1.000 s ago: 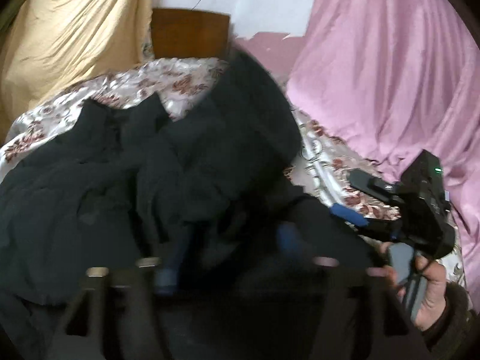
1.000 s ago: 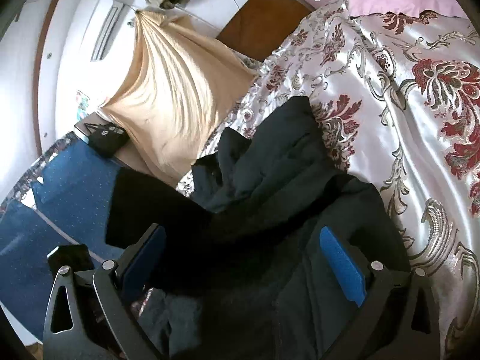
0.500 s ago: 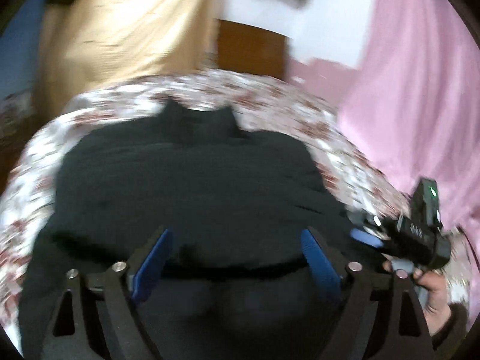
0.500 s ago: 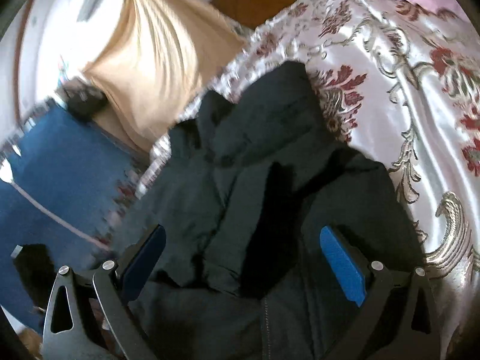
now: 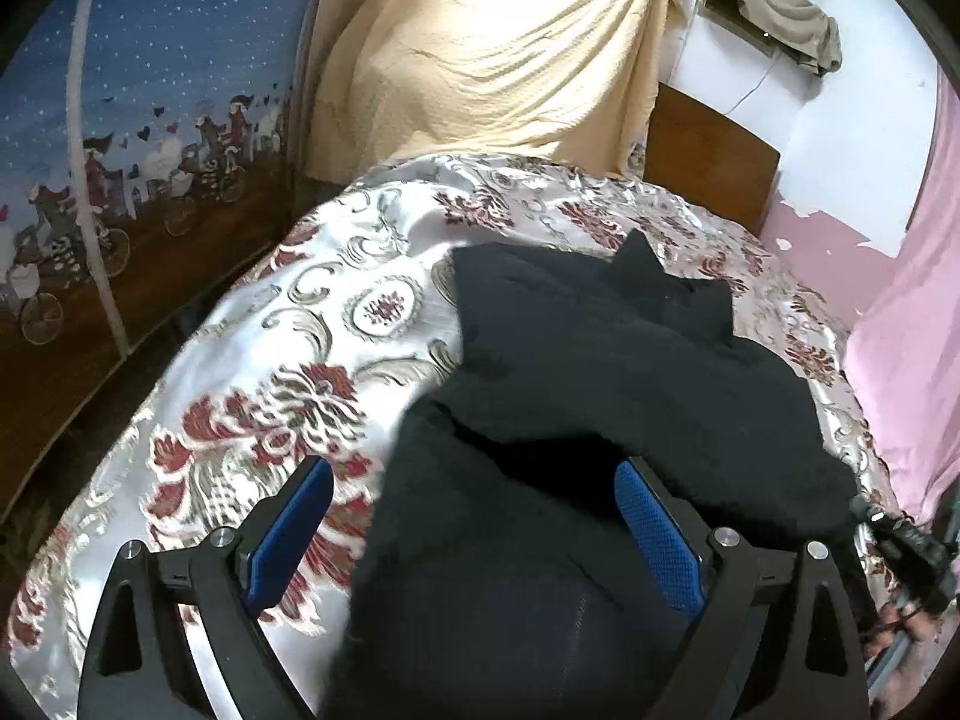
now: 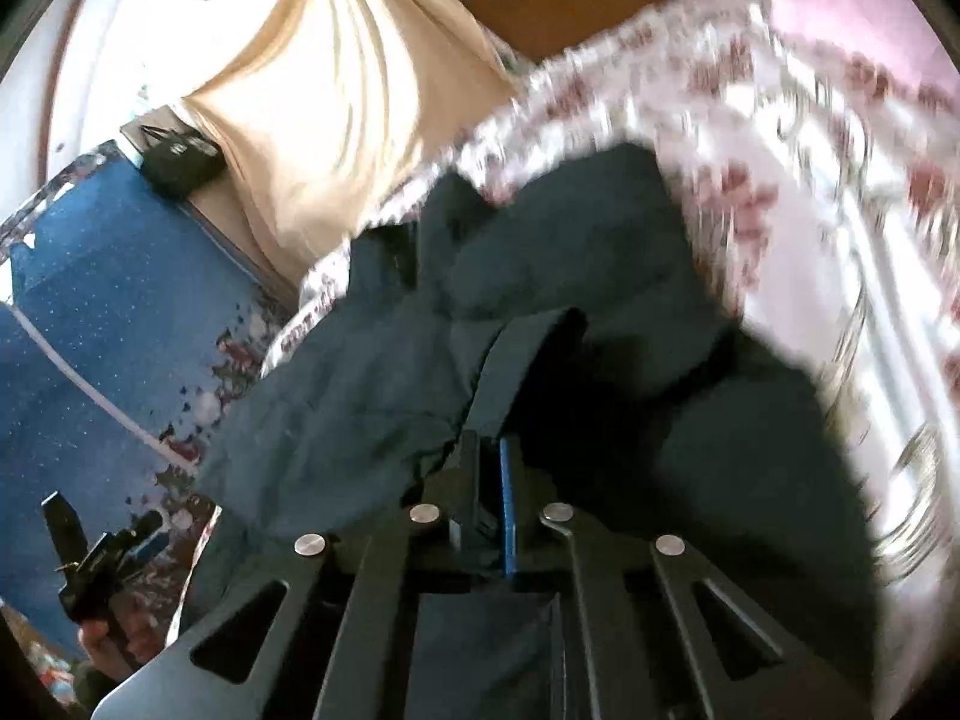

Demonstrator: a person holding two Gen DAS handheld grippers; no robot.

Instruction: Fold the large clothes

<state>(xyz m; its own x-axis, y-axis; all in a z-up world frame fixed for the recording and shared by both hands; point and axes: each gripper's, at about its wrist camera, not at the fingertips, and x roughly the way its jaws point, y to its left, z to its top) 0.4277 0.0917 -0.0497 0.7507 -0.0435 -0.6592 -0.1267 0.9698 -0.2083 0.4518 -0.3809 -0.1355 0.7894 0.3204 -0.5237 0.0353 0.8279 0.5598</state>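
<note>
A large dark garment (image 5: 600, 360) lies crumpled on the floral satin bedspread (image 5: 336, 312). My left gripper (image 5: 471, 474) hovers over the garment's near edge, its jaws opening. Cloth lies below the blue pads (image 5: 654, 528), which do not press on it. In the right wrist view the garment (image 6: 570, 252) fills the middle. My right gripper (image 6: 489, 450) is shut on a fold of it, and a strip of cloth rises out of the closed jaws. The right gripper's body (image 5: 912, 552) shows at the lower right of the left view. The left gripper's body (image 6: 90, 564) shows at the lower left of the right view, above a hand (image 6: 114, 642).
A yellow drape (image 5: 492, 48) and a wooden headboard (image 5: 708, 162) stand behind the bed. A pink curtain (image 5: 912, 330) hangs on the right and a blue patterned curtain (image 5: 150, 90) on the left. Bare bedspread (image 6: 840, 180) lies beyond the garment.
The left view has swung left, so the garment now lies to the right, and its jaws have spread wider. The right jaws have gone from wide open to shut on a fold.
</note>
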